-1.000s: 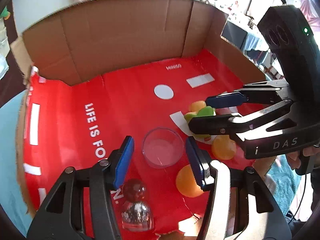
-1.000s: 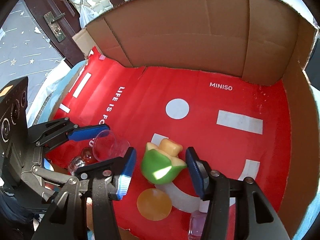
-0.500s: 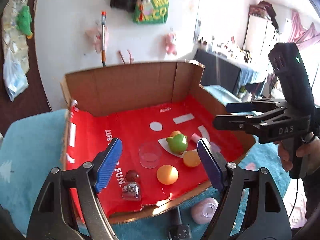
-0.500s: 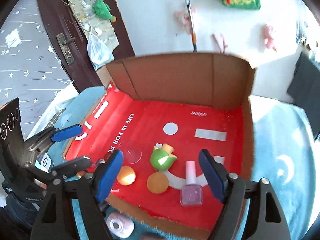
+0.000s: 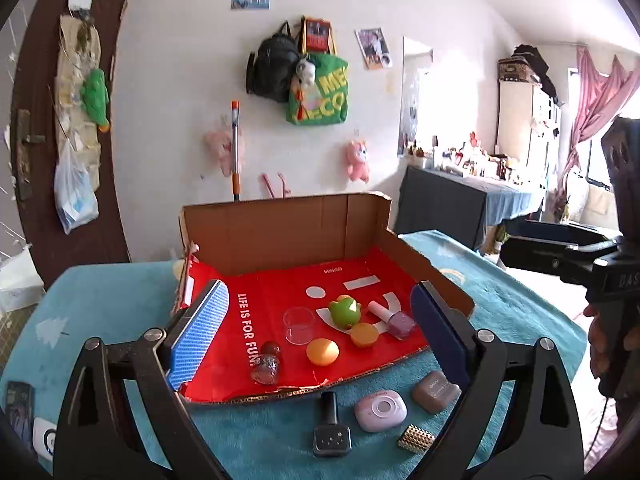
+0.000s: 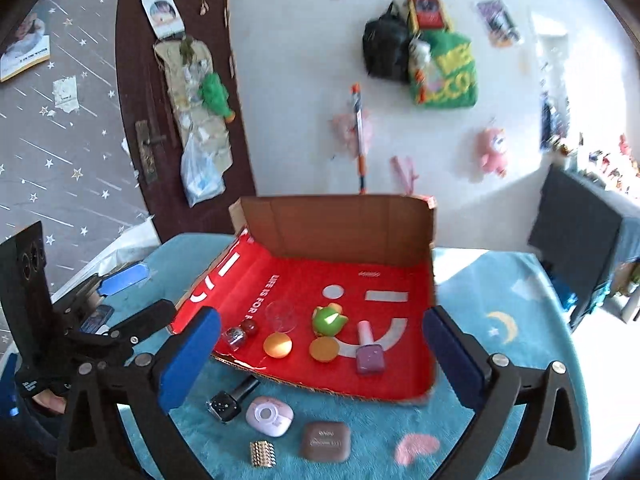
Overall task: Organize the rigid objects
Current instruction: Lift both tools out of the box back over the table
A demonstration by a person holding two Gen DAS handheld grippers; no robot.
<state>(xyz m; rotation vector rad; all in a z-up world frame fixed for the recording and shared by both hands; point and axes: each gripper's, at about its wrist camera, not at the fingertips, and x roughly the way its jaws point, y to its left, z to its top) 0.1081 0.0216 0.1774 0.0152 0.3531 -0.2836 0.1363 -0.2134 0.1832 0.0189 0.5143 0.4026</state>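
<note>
Both grippers spread wide and empty, left gripper (image 5: 316, 336), right gripper (image 6: 320, 360), above red-lined box (image 6: 416, 360)

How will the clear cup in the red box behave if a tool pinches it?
The clear cup looks thin-walled and empty, so probably light and apt to flex or crack under a hard pinch. Its smooth sides may slip. It stands upright in the box, close to an orange ball, so a nudge could knock both.

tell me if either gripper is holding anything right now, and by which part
Nothing is held. The left gripper and the right gripper are both wide open with nothing between their pads, hanging back from the cardboard box.
</note>
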